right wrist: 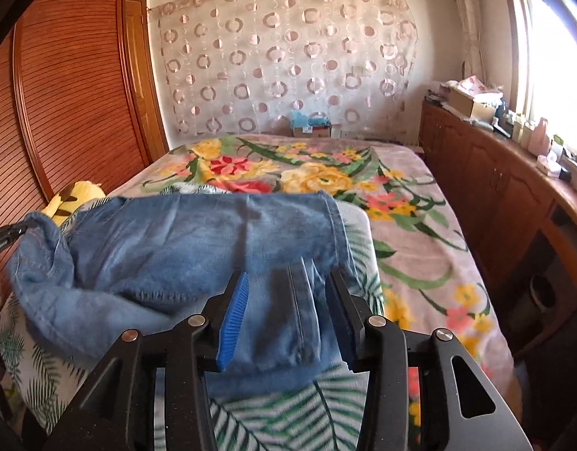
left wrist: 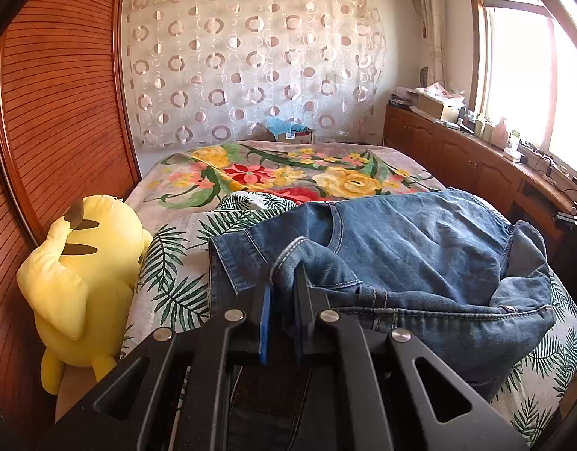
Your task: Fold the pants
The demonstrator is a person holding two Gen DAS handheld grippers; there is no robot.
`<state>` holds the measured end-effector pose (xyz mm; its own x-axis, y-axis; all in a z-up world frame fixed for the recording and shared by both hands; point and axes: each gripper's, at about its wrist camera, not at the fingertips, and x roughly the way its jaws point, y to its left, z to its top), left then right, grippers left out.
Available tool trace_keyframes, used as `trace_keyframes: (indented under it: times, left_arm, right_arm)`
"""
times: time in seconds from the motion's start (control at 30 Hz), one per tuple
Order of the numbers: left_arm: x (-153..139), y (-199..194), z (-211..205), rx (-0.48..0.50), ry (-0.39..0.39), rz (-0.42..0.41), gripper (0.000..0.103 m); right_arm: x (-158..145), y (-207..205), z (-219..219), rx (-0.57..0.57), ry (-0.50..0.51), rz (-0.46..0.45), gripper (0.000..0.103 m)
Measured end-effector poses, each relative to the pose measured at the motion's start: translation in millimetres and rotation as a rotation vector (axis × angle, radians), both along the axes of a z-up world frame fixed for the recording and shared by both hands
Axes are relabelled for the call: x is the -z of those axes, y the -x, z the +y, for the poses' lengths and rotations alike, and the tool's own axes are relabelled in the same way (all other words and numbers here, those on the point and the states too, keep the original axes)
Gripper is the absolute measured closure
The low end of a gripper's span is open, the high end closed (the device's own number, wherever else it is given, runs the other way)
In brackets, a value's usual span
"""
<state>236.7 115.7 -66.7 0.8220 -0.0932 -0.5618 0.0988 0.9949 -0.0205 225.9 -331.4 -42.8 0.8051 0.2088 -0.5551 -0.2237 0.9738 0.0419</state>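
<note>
Two hand-held grippers, left (left wrist: 284, 282) pinching jeans (left wrist: 401, 248) (waistband), right (right wrist: 288, 293) astride

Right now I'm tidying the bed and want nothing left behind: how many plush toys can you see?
1. A yellow plush toy stands at the bed's left edge against the wooden wardrobe, beside the jeans. Others may be hidden behind the jeans.

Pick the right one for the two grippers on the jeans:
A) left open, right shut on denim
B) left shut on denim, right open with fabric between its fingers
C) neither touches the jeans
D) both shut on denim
B: the left gripper has its fingers pinched together on a raised fold of the jeans, while the right gripper has its fingers spread wide around a jeans leg lying between them.
</note>
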Motion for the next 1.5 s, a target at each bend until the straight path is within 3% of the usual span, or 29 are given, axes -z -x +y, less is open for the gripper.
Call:
trace_keyframes:
  times: [0.23,0.7,0.73,0.8,0.93,1.2,1.5]
  left_arm:
    - [3,-1,-2,-0.004,-0.012,0.012,0.093]
    - [12,-4,-1,0.0,-0.035,0.045,0.093]
    - [13,-3,-1,0.001,-0.035,0.047,0.093]
    - [14,-3,-1,0.002,-0.038,0.05,0.093]
    - [14,-1,-1,0.002,-0.037,0.05,0.093]
    - [9,3,-2,0.007,-0.036,0.043,0.093]
    - [5,3,-6,0.012,-0.043,0.042,0.093]
  right_arm:
    - [27,4,-17,0.0,0.041,0.088,0.058]
    - [45,-53,-12,-0.086,0.002,0.214,0.062]
    - [44,-54,-11,-0.084,0.007,0.214,0.065]
    - [40,-53,-12,-0.081,0.007,0.209,0.08]
    - [28,-38,-11,-0.079,0.027,0.147,0.086]
    - [3,-3,-13,-0.05,0.057,0.019,0.087]
    - [23,-5,-2,-0.082,0.077,0.062,0.09]
